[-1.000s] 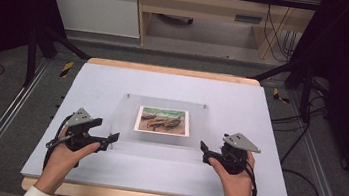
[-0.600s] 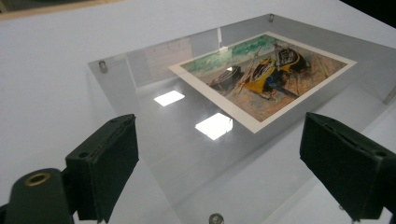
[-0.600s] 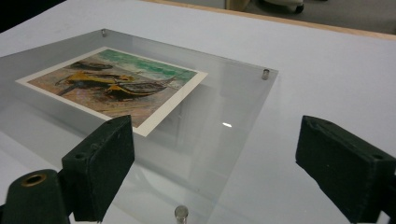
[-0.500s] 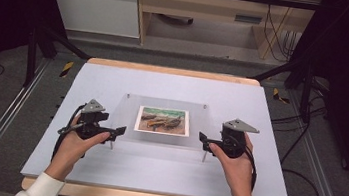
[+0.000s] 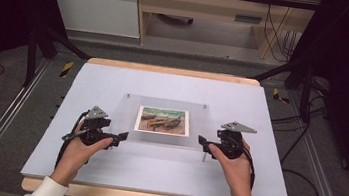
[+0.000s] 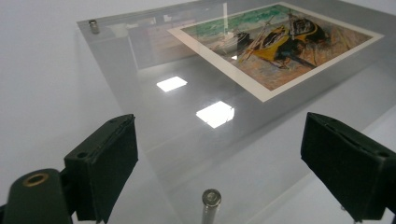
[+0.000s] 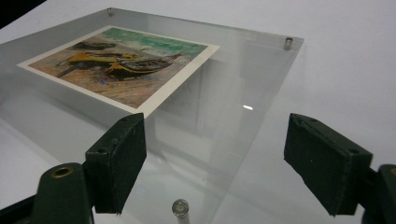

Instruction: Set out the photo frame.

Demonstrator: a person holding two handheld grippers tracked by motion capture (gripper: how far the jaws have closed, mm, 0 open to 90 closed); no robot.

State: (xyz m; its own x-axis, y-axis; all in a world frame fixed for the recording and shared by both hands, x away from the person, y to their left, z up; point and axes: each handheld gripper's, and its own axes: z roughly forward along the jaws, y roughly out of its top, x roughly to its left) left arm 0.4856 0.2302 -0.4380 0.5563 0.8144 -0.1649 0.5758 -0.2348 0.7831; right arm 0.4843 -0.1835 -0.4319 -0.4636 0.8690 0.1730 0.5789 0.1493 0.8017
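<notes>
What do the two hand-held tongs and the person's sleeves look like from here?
Both are black two-jaw tongs: left tongs, right tongs. Each carries a grey three-cornered plate on top and trails a black cable. The jaws end in flat, black rectangular pads, with a brass-coloured ring at the base. The person wears white sleeves.

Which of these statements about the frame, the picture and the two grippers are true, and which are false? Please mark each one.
1. The left gripper has its jaws open. True.
2. The right gripper is shut on a corner pin. False: its jaws stand open on either side of the pin and touch nothing.
3. The picture shows boats. True.
4. The frame stands upright on the table. False: it lies flat, raised on pins at its corners.
5. Both grippers are at the frame's near edge, one at each corner. True.
6. The picture covers the whole clear frame. False: a wide clear margin surrounds it.
</notes>
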